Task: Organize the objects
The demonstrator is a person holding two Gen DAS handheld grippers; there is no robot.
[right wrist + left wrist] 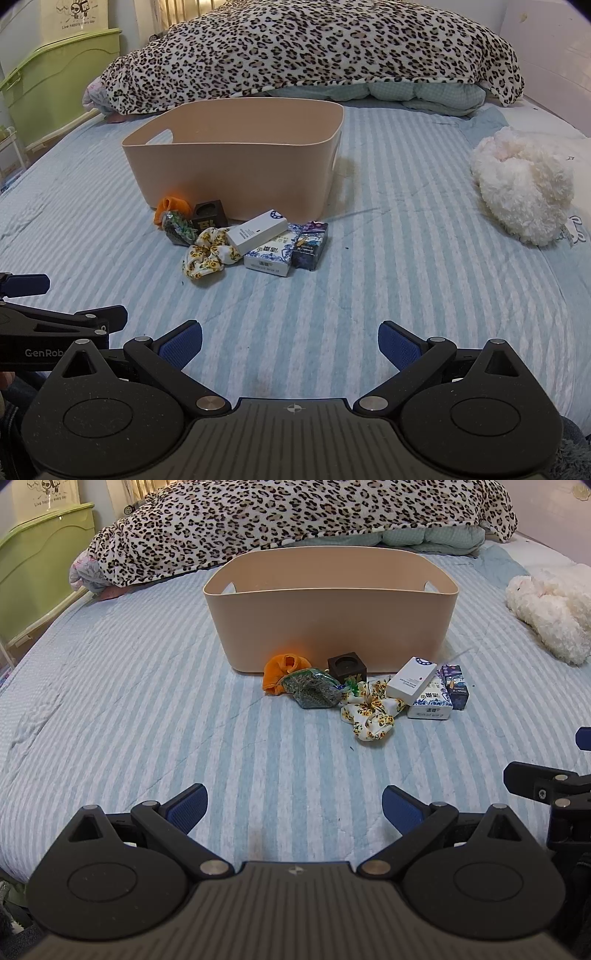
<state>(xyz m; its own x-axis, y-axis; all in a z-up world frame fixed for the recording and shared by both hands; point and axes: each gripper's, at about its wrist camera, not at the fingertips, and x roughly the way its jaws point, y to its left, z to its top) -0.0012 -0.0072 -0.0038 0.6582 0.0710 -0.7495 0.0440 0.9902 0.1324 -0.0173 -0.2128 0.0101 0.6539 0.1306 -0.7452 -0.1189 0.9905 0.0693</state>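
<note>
Both the left hand-held gripper [294, 806] and right hand-held gripper [290, 343] gape empty, well short of the clutter [369, 688] before the bin [330, 609].

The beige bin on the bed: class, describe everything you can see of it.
The beige bin is a smooth, plastic-looking tub with rounded corners and a cut-out handle slot in each end wall. It stands upright, open-topped, on the striped blue bedcover; what shows of its inside looks empty. The small items sit along its near wall: the orange cloth and the dark wooden cube lie against it or nearly so.
</note>
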